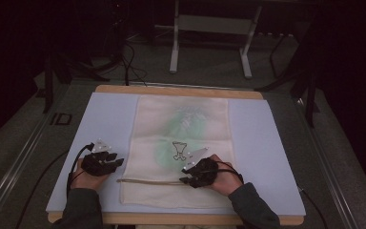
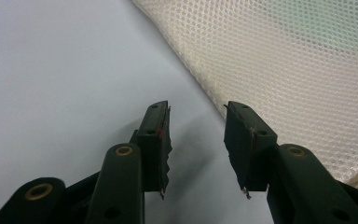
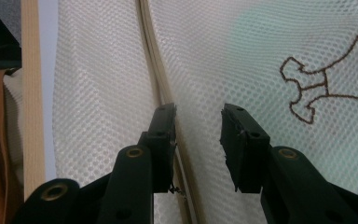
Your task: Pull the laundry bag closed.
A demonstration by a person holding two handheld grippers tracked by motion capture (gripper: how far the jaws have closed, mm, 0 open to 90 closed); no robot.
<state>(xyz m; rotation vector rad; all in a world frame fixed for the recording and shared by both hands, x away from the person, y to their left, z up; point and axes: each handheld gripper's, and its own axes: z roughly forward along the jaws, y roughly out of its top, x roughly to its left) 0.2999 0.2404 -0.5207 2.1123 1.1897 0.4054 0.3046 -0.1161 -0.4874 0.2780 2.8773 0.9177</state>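
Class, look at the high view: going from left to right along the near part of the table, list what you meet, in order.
Bare blue mat → left gripper → mesh bag → right gripper → bare blue mat again.

A dim room. A grey carpeted floor (image 1: 209, 67) spreads around a wooden-edged table (image 1: 181, 90) topped with a pale blue mat (image 1: 109, 114). At the far side stands a white metal frame with 2 legs (image 1: 174, 47). Black cables (image 1: 128, 62) trail far left.
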